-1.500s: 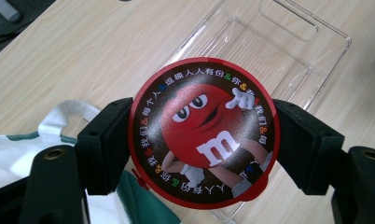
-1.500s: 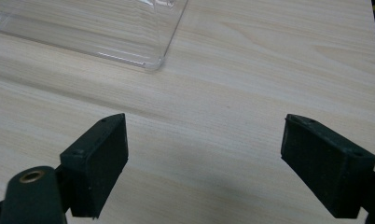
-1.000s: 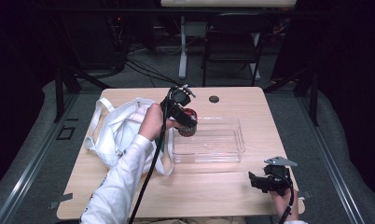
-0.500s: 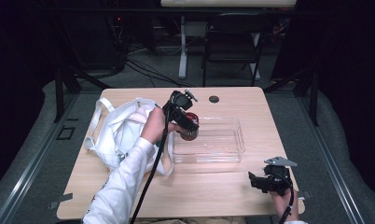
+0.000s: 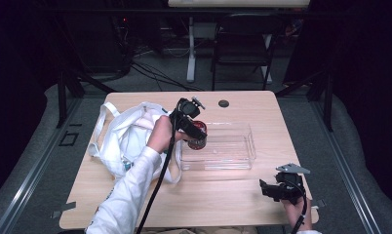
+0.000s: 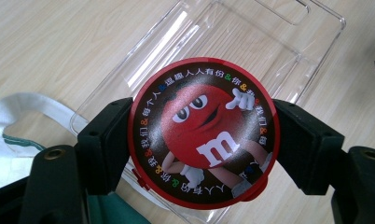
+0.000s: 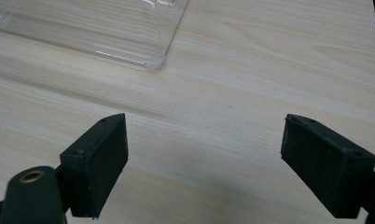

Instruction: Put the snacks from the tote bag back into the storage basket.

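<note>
Clamping one red candy tin (image 6: 203, 132), left gripper (image 5: 196, 136) hovers over one clear tray (image 5: 233, 158) — right gripper (image 7: 204, 163) gapes empty.

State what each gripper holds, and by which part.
The left gripper clamps a round red candy tin by its opposite side edges, above the clear tray. The right gripper holds nothing, jaws open.

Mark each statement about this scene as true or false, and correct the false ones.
1. The left gripper is shut on the red round tin. True.
2. The tin rests on the floor of the clear plastic tray. False: it is held above the tray's left end.
3. The right gripper holds the white cloth bag. False: its jaws are open and empty over the wooden table.
4. The bag lies left of the tray. True.
</note>
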The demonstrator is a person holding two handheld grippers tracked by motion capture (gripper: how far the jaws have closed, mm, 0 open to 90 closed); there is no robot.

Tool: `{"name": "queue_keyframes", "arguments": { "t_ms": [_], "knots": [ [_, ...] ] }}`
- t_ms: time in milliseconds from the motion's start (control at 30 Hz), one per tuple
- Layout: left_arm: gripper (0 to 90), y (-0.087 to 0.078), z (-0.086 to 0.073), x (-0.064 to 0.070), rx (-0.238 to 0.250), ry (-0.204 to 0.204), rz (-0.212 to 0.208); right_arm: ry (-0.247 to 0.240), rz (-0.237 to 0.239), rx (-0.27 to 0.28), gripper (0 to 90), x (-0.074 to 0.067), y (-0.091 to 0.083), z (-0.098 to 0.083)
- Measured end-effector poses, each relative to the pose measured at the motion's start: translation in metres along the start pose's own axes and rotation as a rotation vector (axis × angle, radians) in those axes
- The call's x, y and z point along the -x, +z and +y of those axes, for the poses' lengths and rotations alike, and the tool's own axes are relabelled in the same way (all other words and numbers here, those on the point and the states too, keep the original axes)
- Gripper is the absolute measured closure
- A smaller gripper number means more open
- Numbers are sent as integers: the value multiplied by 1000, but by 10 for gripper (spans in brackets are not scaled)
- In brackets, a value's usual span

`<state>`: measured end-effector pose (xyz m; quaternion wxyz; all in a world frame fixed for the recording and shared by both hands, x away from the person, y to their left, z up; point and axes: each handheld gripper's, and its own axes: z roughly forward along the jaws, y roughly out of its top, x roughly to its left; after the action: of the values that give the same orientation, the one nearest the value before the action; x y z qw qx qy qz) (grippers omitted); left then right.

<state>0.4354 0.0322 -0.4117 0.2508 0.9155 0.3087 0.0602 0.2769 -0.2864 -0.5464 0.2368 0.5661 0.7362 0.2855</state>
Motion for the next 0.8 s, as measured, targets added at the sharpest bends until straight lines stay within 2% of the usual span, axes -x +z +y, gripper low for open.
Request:
{"name": "queue_keyframes", "arguments": {
  "t_ms": [267, 800],
  "knots": [
    [259, 9, -7, -3, -9, -29, -3, 0, 2, -3, 142, 0, 0, 0],
    [260, 29, -21, -4, -42, -50, -4, -2, 7, -3, 142, 0, 0, 0]
  ]
}}
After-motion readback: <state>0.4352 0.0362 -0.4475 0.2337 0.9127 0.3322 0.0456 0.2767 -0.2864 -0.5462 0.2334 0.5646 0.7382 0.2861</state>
